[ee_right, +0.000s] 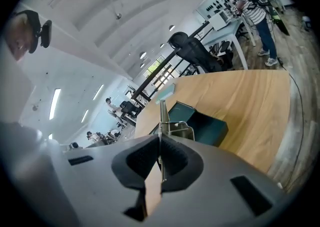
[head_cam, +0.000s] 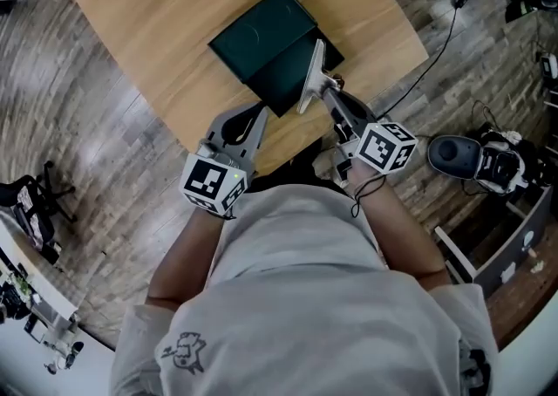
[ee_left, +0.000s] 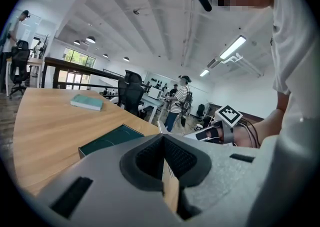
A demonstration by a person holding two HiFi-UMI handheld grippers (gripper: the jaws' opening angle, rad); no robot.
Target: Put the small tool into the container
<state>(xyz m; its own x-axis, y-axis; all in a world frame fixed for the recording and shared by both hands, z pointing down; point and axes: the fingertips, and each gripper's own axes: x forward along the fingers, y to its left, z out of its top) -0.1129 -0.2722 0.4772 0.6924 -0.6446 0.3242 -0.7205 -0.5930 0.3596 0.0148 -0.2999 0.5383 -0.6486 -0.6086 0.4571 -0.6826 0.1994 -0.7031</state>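
- Two grippers: left gripper point(head_cam: 255, 117) has jaws together, empty, at the table point(head_cam: 166, 19) edge; right gripper point(head_cam: 331, 89) is clamped on the small tool point(head_cam: 311, 71).
- One small tool, held at the edge of the one green container point(head_cam: 253, 37).

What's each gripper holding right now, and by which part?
The right gripper pinches the metal tool by the near end of its thin plate. The left gripper holds nothing.

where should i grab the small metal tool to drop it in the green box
Grip the small metal tool by its thin flat plate, pinched across both faces from the near end, as the right hand-held gripper has it. The plate stands on edge, so the jaws clamp flat on it, and its far end points at the green box.
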